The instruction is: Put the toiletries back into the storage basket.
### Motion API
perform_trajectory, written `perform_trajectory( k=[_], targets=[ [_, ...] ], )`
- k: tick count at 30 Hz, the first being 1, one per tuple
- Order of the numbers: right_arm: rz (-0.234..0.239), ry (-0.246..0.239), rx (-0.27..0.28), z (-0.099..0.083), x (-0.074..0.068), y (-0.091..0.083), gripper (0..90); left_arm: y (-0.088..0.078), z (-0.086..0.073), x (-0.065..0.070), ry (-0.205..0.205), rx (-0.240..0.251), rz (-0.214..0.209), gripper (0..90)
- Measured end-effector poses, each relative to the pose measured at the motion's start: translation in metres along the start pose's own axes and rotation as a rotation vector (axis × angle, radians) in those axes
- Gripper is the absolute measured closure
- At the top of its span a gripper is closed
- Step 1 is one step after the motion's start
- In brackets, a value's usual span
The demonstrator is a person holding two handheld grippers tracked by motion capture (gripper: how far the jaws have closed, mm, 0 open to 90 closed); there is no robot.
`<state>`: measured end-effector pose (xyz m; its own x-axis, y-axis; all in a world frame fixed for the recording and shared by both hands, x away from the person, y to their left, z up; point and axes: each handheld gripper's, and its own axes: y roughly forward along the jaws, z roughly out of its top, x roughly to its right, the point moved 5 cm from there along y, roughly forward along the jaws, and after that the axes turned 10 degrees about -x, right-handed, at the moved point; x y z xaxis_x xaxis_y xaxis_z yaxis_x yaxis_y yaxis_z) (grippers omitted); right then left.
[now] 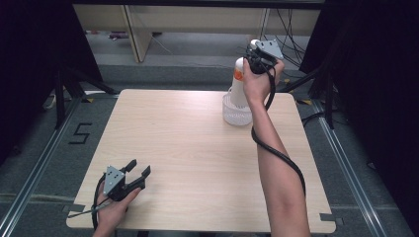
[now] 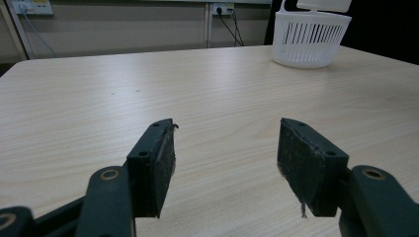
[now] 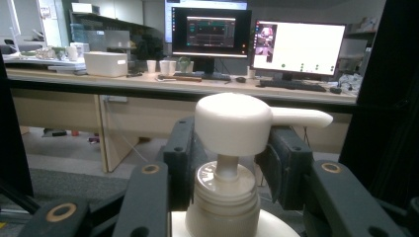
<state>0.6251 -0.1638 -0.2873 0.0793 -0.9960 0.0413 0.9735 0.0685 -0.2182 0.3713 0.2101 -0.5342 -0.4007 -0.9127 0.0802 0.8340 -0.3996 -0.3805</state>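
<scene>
A white pump bottle (image 1: 239,86) with an orange label stands upright over a white slotted basket (image 1: 236,116) at the table's far right. Its base is about level with the basket's rim (image 2: 309,42). My right gripper (image 1: 253,61) comes in from behind at the bottle's top. In the right gripper view the jaws (image 3: 227,168) are shut on the bottle's collar just under the pump head (image 3: 232,123), whose spout points right. My left gripper (image 1: 138,170) rests near the table's front left corner. It is open (image 2: 225,163), with bare tabletop between its pads.
The wooden table (image 1: 197,148) has bare surface between the two grippers. The right gripper's black cable (image 1: 276,148) hangs along the forearm. Beyond the table are a desk with monitors (image 3: 296,47), floor cables and black stands at both sides.
</scene>
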Motion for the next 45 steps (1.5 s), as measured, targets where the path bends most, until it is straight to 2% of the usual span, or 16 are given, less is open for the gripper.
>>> perform_trajectory(
  k=[17,18,19,24,25,27,30,31,38,45],
  targets=[
    [-0.008,0.0,-0.014,-0.006,0.0,0.007,60.1,0.0,0.0,0.0,0.003,0.001,0.001,39.0],
    [-0.011,0.013,-0.02,-0.007,0.0,0.006,60.1,0.0,0.0,0.0,0.003,0.001,0.001,38.9],
    [-0.011,0.0,-0.015,-0.007,0.0,0.007,60.1,0.0,0.0,0.0,0.002,0.002,0.001,38.9],
    [-0.007,-0.008,-0.029,-0.012,-0.002,0.009,60.1,0.0,0.0,0.0,0.003,0.002,0.001,38.9],
    [-0.007,0.004,-0.033,-0.013,-0.002,0.009,60.1,0.0,0.0,0.0,0.002,0.002,0.001,39.0],
    [-0.007,-0.009,-0.034,-0.015,-0.002,0.01,60.1,0.0,0.0,0.0,0.001,0.001,0.001,39.0],
    [0.001,0.007,-0.05,-0.018,-0.003,0.01,60.1,0.0,0.0,0.0,0.003,0.002,0.0,39.0],
    [-0.004,-0.007,-0.043,-0.019,-0.003,0.011,60.1,0.0,0.0,0.0,0.003,0.002,0.0,38.9],
    [0.001,-0.012,-0.062,-0.028,-0.003,0.013,60.1,0.0,0.0,0.0,0.005,0.003,-0.001,38.9],
    [0.002,-0.003,-0.085,-0.037,-0.004,0.015,60.1,0.0,0.0,0.0,0.004,0.002,-0.001,38.9]
  ],
)
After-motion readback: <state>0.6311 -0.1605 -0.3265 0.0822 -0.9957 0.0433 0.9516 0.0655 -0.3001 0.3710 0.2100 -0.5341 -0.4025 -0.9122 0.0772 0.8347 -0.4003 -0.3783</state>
